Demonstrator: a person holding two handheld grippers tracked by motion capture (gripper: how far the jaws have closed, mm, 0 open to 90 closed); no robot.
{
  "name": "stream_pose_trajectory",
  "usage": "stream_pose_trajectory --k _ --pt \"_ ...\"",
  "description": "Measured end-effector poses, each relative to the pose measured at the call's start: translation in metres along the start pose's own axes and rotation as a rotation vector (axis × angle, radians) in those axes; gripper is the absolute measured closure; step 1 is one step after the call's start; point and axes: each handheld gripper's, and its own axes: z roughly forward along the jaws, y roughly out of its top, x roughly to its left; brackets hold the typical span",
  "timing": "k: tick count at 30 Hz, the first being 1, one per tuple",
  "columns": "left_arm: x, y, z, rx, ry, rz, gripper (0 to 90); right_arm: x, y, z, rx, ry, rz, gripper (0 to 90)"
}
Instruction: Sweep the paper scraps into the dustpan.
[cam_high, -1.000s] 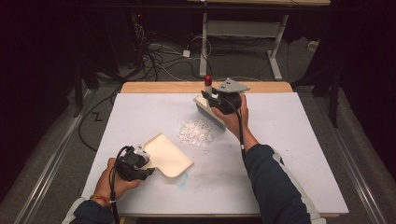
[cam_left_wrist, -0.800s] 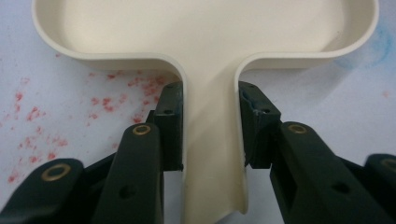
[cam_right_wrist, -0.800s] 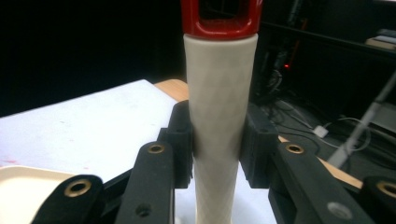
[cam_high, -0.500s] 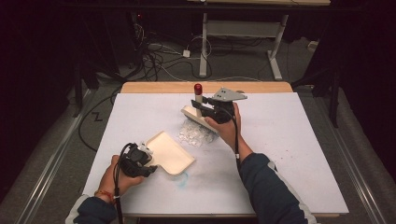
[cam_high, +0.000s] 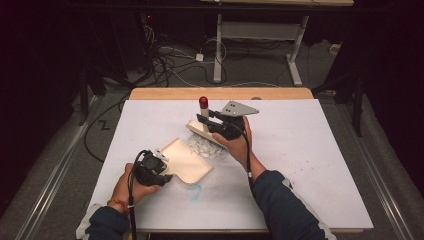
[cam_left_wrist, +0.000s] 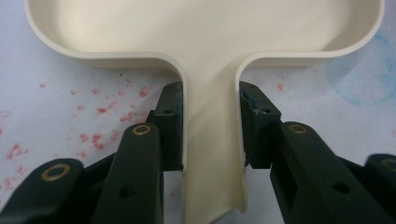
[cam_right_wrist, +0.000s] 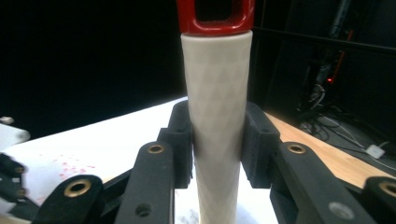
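A cream dustpan (cam_high: 186, 161) lies flat on the white table cover, left of centre. My left gripper (cam_high: 161, 166) is shut on its handle (cam_left_wrist: 212, 140), a black pad pressing on each side; the pan's hollow (cam_left_wrist: 201, 28) holds nothing. A brush with a pale ribbed handle (cam_right_wrist: 217, 93) and a red end (cam_high: 203, 102) stands tilted behind the pan's mouth. My right gripper (cam_high: 209, 121) is shut on that handle, and the brush head (cam_high: 200, 132) rests on the table. A pile of small white bits (cam_high: 204, 149) lies between the brush head and the pan's open edge.
A blue smudge (cam_high: 195, 190) marks the cover just in front of the pan. Faint red specks (cam_left_wrist: 98, 112) dot the cover around the handle. A wooden strip (cam_high: 220, 93) runs along the table's far edge. Beyond it are floor cables (cam_high: 175, 55) and a desk frame (cam_high: 260, 35).
My right hand has carried the brush leftwards and slightly nearer, and the white bits now lie closer to the pan's mouth. The left hand and the dustpan have stayed put.
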Motion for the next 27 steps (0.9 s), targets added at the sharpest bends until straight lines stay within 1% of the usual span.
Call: stream_pose_trajectory --k 2,3,4,5,6,7,8,9,10,12,13,15,16,17,18,19,20,22,25,27 --pt "0.0 0.003 0.001 0.002 0.0 0.004 63.6 0.002 0.0 0.0 -0.001 0.001 -0.004 69.3" --pt "-0.002 0.006 0.003 0.002 0.007 0.01 63.6 0.006 0.002 0.001 -0.002 0.029 -0.007 69.6" --pt "-0.002 0.006 0.003 0.002 0.007 0.01 63.6 0.007 0.002 0.001 -0.005 0.038 -0.009 69.8" --pt "-0.004 0.009 0.004 0.006 0.01 0.023 63.6 0.009 0.003 0.001 -0.006 0.05 -0.004 69.9" --pt "-0.004 0.009 0.004 0.006 0.01 0.023 63.6 0.009 0.003 0.001 -0.006 0.05 -0.004 69.9" --pt "-0.004 0.01 0.004 0.004 0.008 0.024 63.6 0.014 0.004 0.002 -0.005 0.079 -0.003 69.9" --pt "-0.005 0.011 0.005 0.006 0.01 0.026 63.6 0.017 0.004 0.003 -0.002 0.081 -0.008 69.8" --pt "-0.005 0.012 0.005 0.006 0.012 0.028 63.6 0.017 0.004 0.003 -0.002 0.081 -0.008 69.8" --pt "-0.006 0.012 0.005 0.007 0.014 0.029 63.5 0.024 0.005 0.003 -0.001 0.093 -0.022 69.9" --pt "-0.006 0.012 0.005 0.004 0.016 0.028 63.5 0.026 0.005 0.004 -0.004 0.1 -0.023 69.9" --pt "-0.006 0.012 0.005 0.002 0.017 0.028 63.6 0.03 0.008 0.004 -0.012 0.121 -0.019 70.0" --pt "-0.007 0.011 0.004 -0.003 0.021 0.028 63.5 0.035 0.013 0.005 -0.003 0.14 -0.038 70.1" --pt "-0.007 0.012 0.004 -0.003 0.02 0.03 63.5 0.038 0.015 0.005 -0.001 0.135 -0.051 70.1" --pt "-0.008 0.011 0.004 -0.002 0.018 0.032 63.5 0.038 0.015 0.005 -0.001 0.135 -0.051 70.1" --pt "-0.008 0.011 0.004 -0.005 0.017 0.03 63.6 0.043 0.021 0.004 0.0 0.123 -0.081 70.1" --pt "-0.008 0.011 0.004 -0.009 0.017 0.026 63.6 0.043 0.021 0.004 0.0 0.123 -0.081 70.1" --pt "-0.008 0.011 0.003 -0.004 0.017 0.033 63.5 0.043 0.022 0.003 -0.002 0.12 -0.083 70.1" --pt "-0.007 0.01 0.003 -0.004 0.013 0.034 63.6 0.043 0.026 0.001 -0.004 0.12 -0.079 70.1" --pt "-0.007 0.008 0.002 0.002 0.008 0.039 63.6 0.043 0.037 -0.005 -0.004 0.093 -0.104 70.1" --pt "-0.006 0.006 0.001 -0.001 0.007 0.033 63.6 0.041 0.042 -0.011 -0.015 0.082 -0.11 70.1"
